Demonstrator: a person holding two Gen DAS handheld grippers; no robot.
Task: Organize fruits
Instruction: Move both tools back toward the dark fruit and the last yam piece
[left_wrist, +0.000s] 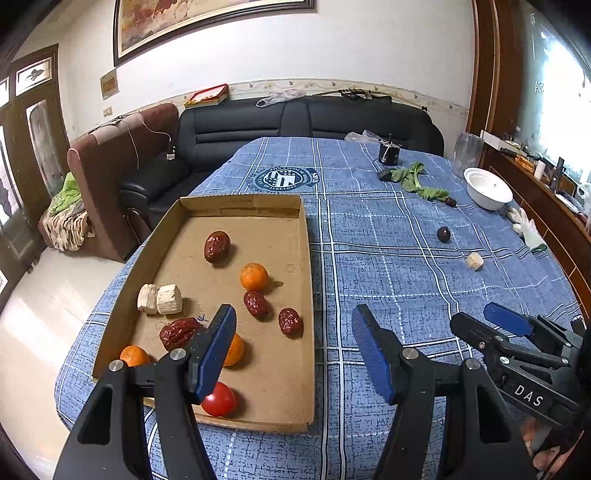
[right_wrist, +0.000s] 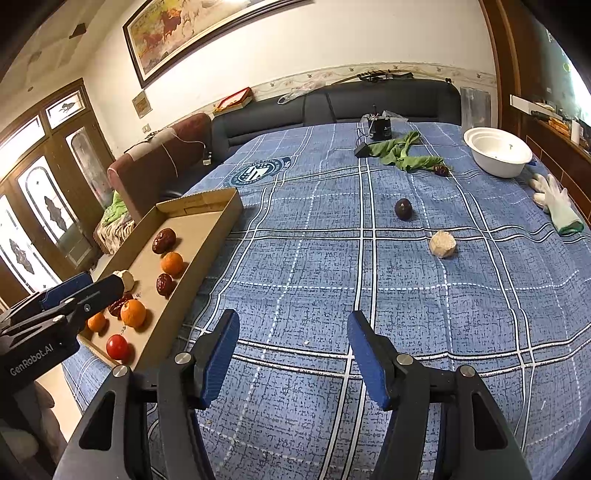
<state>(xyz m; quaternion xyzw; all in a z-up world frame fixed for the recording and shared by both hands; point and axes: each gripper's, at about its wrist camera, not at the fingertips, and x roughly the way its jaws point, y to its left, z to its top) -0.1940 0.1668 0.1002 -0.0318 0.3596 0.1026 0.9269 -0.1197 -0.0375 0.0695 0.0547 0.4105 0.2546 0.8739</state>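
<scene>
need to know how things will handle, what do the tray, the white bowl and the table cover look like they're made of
Tray: plain brown cardboard, matte, with a raw cut edge and folded-up walls.
White bowl: smooth and slightly glossy, probably plastic or enamel; the look alone leaves it open.
Table cover: woven fabric, matte blue with white check lines and a printed crest, wrinkling slightly near the edges.

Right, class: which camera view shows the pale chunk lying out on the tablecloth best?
The right wrist view: the pale chunk sits mid-frame, large enough to show its rough surface, with nothing covering it. In the left wrist view the same chunk appears small and far off toward the right side.
</scene>
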